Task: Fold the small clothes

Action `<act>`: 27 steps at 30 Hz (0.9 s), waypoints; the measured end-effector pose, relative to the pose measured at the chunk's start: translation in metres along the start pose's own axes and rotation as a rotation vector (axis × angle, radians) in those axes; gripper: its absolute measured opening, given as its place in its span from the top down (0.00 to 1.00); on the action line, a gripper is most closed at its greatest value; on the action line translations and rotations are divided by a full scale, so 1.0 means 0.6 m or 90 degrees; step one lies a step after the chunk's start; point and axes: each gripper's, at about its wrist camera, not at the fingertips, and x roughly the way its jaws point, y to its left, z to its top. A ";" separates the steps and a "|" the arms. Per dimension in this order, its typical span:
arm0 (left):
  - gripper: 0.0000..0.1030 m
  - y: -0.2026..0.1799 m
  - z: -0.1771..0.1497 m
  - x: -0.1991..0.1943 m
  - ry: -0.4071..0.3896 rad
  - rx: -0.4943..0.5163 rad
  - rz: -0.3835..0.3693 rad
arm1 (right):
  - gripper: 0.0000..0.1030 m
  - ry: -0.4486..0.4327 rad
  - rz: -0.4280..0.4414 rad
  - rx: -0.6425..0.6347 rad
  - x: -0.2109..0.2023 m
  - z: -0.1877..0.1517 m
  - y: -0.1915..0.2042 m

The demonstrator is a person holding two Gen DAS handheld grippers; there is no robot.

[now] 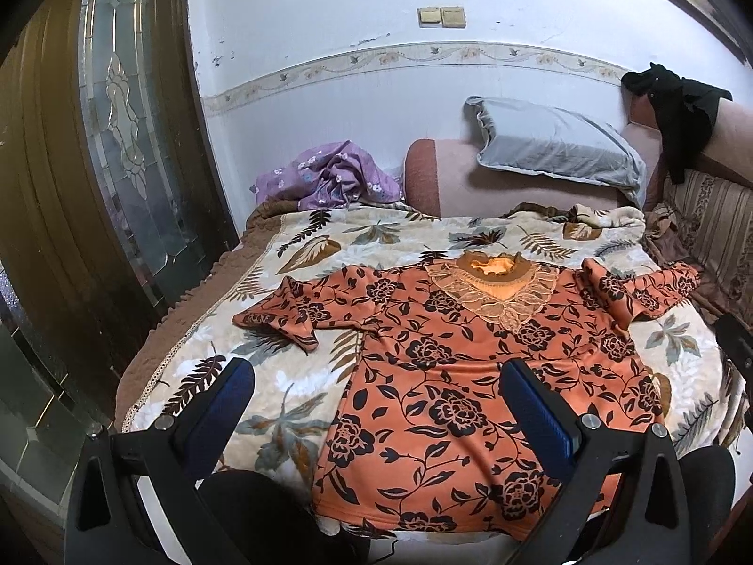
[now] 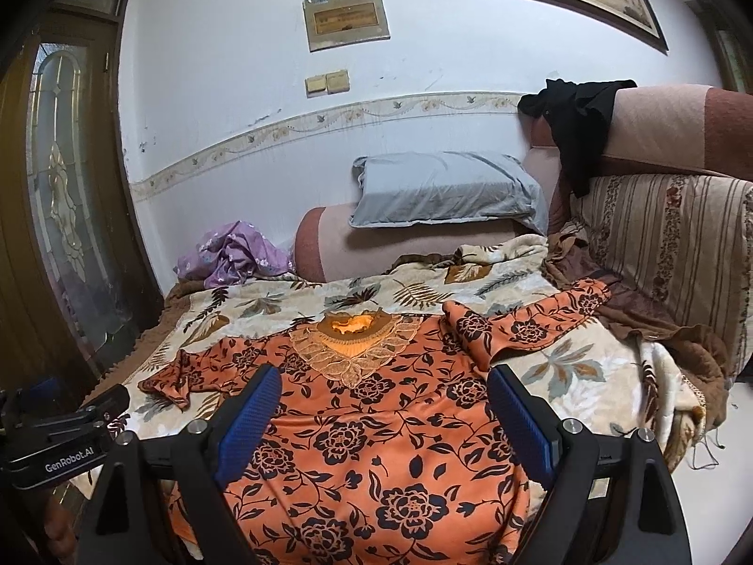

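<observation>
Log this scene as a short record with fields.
garment: orange floral top, spread flat, collar away from the cameras
surface: leaf-print blanket
sleeves: both out to the sides, left one crumpled
left claw: open, above the hem, holding nothing
right claw: open, above the top, holding nothing
background: grey pillow, purple cloth, black garment on the sofa back
fold state: not begun

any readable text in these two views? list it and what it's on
"GenRobot.AI": white print on the left tool's body, seen from the right wrist view.
Framed plaque on the wall: has lines of writing, too blurred to read.
Nothing else legible in either view.
</observation>
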 end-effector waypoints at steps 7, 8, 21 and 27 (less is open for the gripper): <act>0.00 -0.010 -0.001 -0.003 -0.001 0.008 -0.003 | 0.12 0.001 -0.003 0.007 -0.001 -0.001 -0.005; 0.00 -0.011 -0.002 -0.002 0.000 0.008 -0.003 | 0.12 0.002 -0.003 0.008 0.000 -0.001 -0.006; 0.00 -0.028 0.006 0.040 0.021 0.019 -0.008 | 0.12 0.031 -0.013 0.015 0.045 -0.009 -0.023; 0.00 -0.035 0.017 0.138 0.091 0.012 -0.039 | 0.12 0.085 -0.040 0.095 0.132 -0.007 -0.123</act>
